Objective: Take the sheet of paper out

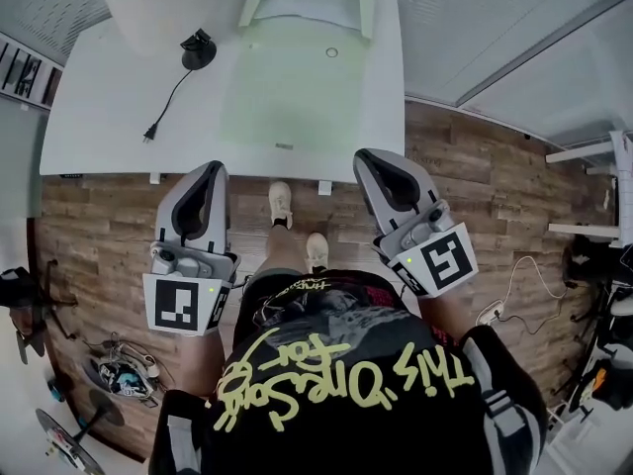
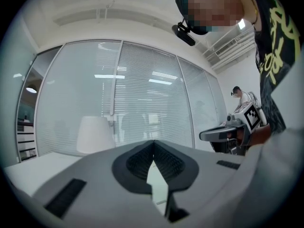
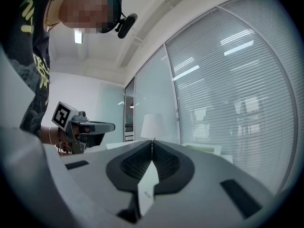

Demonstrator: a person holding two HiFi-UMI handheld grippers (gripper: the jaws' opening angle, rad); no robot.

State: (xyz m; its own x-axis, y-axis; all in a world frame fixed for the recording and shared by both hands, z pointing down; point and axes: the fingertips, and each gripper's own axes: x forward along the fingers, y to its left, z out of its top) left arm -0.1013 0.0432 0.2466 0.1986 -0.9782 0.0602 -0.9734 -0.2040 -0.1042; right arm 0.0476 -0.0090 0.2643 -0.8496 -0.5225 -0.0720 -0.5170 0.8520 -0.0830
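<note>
Currently pale green translucent folder [image 1: 287, 92] flat on white table [image 1: 109, 117].

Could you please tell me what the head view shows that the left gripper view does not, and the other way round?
Only the head view shows the wooden floor, the person's shoes, the lamp's black cord and the pale green folder.

Only the left gripper view shows the blinds behind glass, the ceiling and a second person in the background.

Both show the white table, the white lampshade, the left claw and the right claw.
</note>
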